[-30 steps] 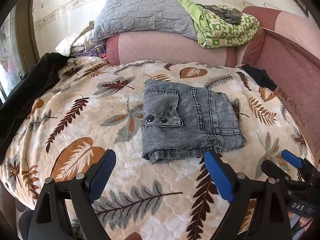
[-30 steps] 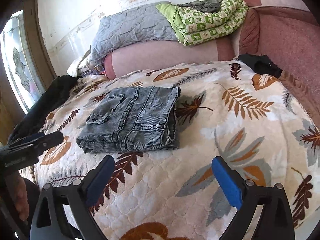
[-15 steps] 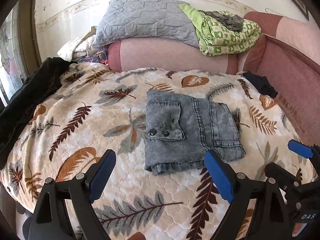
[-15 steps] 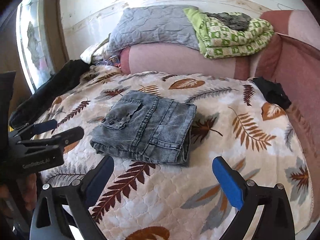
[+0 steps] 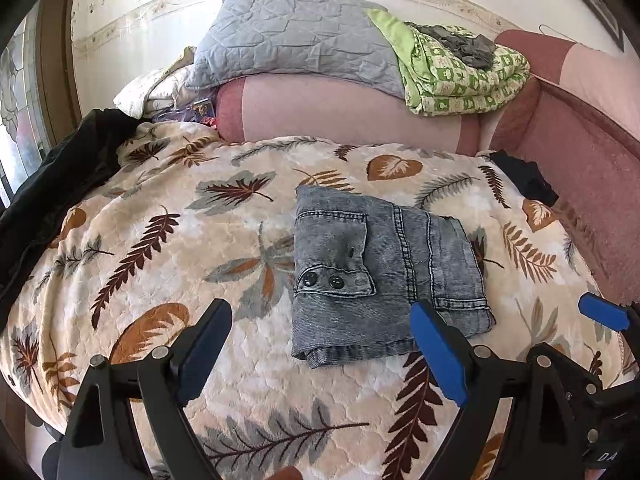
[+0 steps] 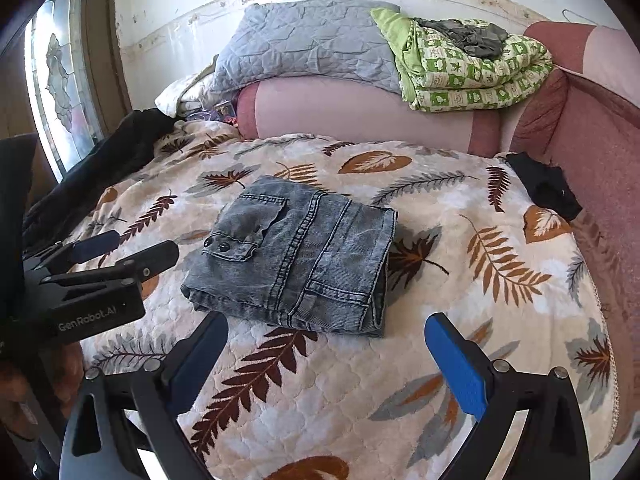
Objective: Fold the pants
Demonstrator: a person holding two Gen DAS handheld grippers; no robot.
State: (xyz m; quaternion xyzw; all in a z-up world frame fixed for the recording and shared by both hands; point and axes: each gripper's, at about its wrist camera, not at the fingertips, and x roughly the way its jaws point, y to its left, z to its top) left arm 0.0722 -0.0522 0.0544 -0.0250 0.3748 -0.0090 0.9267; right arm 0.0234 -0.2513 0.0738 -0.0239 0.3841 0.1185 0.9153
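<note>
Grey washed denim, ribbed like fine corduroy, makes up the one pair of pants [image 5: 380,276], folded into a thick rectangular bundle and lying flat in the middle of the bed's leaf-printed quilted blanket [image 5: 160,240]. Two dark round snaps sit on its pocket flap, and double stitched seams run across the top. My left tongs [image 5: 320,348] stand wide with nothing between the blue pads, poised just in front of the bundle. My right tongs [image 6: 336,364] are spread wide too, holding nothing. One grey quilted pillow [image 6: 308,44] and one green patterned quilt [image 6: 476,72] rest on the pink bolster behind.
</note>
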